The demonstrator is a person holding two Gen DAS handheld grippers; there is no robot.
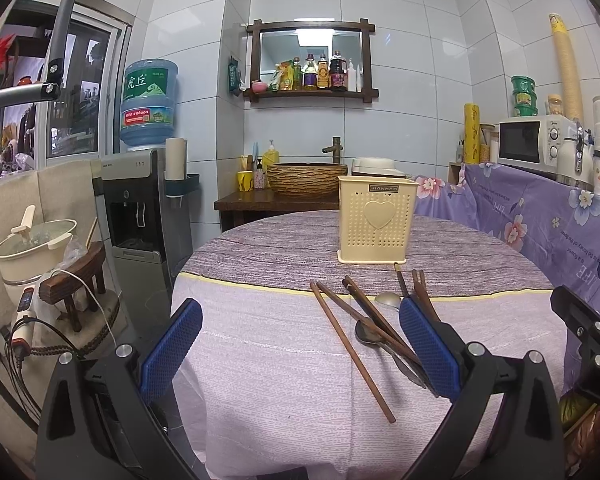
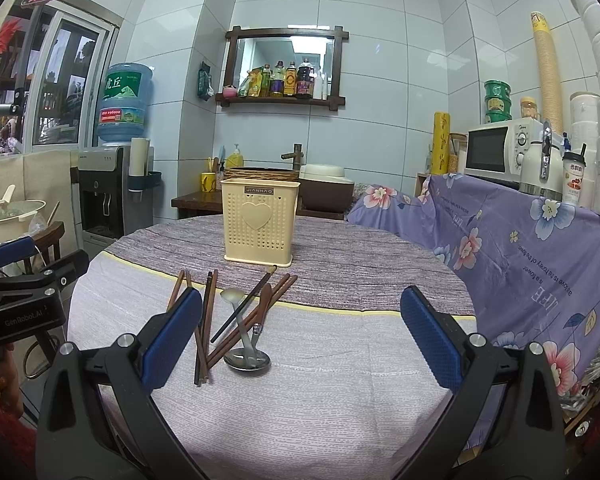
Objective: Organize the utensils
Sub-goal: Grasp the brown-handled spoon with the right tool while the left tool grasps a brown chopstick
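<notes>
A round table [image 2: 340, 400] under a lilac cloth fills the middle of the room, and its near half is bare fabric with plenty of open room. Toward the far side stands one cream utensil holder [image 2: 260, 222], upright, heart panel facing us, well in from the table's edge. In front of the holder lies a loose pile of utensils, their long axes running mostly from the holder toward the near edge. I count roughly seven brown chopsticks [image 2: 206, 320], some crossing, one dark chopstick [image 2: 242, 306] with a pale tip pointing at the holder, and two metal spoons [image 2: 247, 358], though the overlap leaves the count uncertain. One spoon's bowl lies toward the near edge, the other's toward the holder.

The left gripper [image 1: 300, 356] hangs above the cloth, left of the pile, jaws spread wide and holding nothing. The right gripper [image 2: 302, 340] is likewise spread wide and empty, with the pile just inside its left finger.
</notes>
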